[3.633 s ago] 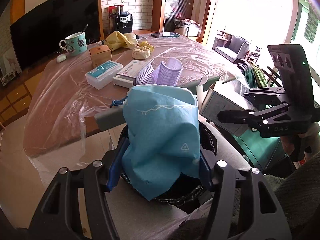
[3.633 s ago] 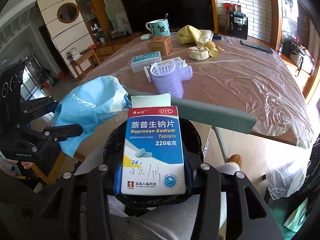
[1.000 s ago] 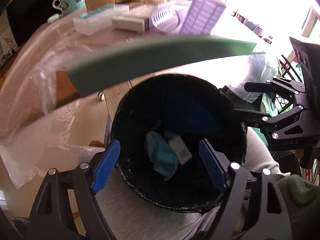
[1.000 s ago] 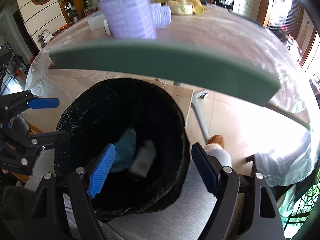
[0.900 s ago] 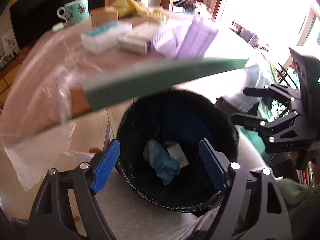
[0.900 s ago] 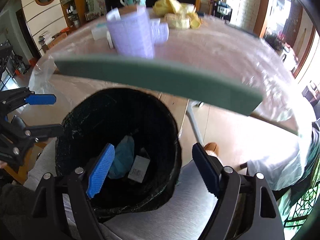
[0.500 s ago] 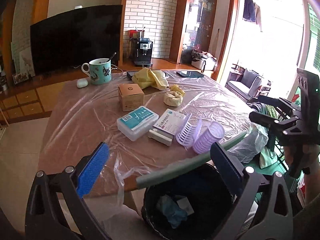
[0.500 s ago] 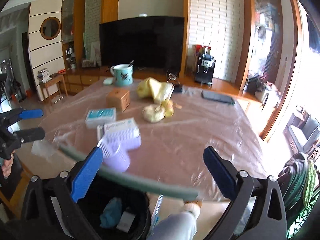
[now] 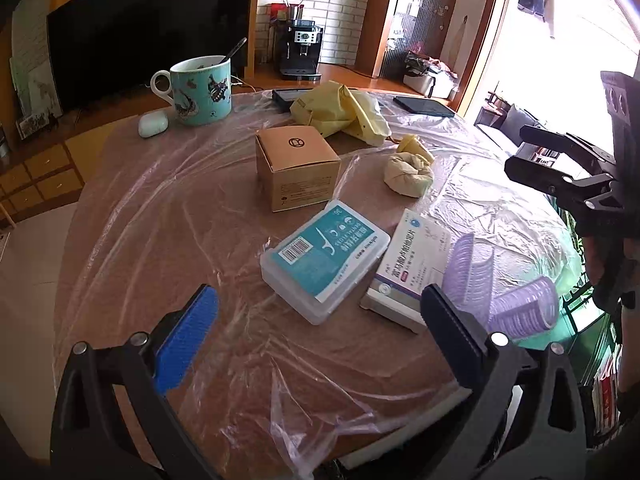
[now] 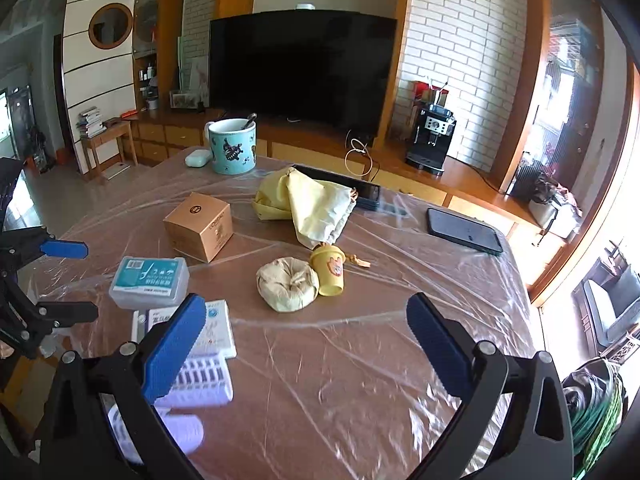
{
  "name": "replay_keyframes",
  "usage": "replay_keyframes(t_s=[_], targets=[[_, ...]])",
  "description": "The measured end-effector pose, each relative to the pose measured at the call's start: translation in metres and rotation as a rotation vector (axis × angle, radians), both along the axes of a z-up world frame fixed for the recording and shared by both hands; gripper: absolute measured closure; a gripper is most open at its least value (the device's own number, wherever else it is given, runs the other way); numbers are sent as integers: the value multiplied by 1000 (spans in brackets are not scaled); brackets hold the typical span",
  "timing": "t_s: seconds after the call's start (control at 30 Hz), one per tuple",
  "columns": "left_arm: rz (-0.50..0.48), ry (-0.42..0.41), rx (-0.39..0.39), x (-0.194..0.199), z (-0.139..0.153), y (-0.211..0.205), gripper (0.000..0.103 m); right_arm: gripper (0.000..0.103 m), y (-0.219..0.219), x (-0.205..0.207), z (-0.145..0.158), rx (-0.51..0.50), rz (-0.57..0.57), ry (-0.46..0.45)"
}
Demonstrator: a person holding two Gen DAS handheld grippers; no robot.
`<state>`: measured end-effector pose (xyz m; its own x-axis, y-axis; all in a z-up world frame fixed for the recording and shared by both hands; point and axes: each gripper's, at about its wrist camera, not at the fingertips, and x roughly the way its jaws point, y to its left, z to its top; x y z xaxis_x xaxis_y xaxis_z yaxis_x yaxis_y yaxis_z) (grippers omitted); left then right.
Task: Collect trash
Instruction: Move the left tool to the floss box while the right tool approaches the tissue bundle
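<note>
Both grippers hang above a table (image 9: 168, 208) wrapped in clear plastic film, and each has its fingers spread wide with nothing between them.

At the far left, the left gripper (image 9: 320, 320) looks across the table's near edge. Beyond it, at the back left, a white earbud case (image 9: 153, 124) lies just beside a teal mug (image 9: 200, 90) with a spoon standing in it. Toward the middle sits a brown cardboard box (image 9: 298, 166), and nearer the gripper lies a clear floss-pick box (image 9: 325, 262) with a teal label. Touching its right side is a white medicine box (image 9: 412, 270), and right of that stand two lilac hair rollers (image 9: 520, 306) at the table edge. Behind the cardboard box lies a crumpled yellow cloth bag (image 9: 340, 112); in front of it, a balled-up beige wad (image 9: 408, 174) rests against a small yellow cup (image 10: 328, 270).

Farther right, the right gripper (image 10: 308, 344) faces the wad and the cup from the table's other side. A dark tablet (image 10: 464, 230) lies flat near the far right corner.
</note>
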<state>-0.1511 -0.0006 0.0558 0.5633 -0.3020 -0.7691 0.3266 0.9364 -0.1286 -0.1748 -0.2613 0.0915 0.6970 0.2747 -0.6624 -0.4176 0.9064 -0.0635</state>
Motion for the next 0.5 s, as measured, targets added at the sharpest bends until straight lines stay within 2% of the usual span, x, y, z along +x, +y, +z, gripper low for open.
replay_keyframes(t_s=[0.23,0.37,0.5], targets=[[-39,16,23,23,-11,-8,2,4,8,37,-22,47,-49,99],[-71,33,13,32,-15,-12,2,4,10,55,-38,112,-83,187],[-95,23,37,36,-15,-16,2,6,13,65,-48,160,-88,251]])
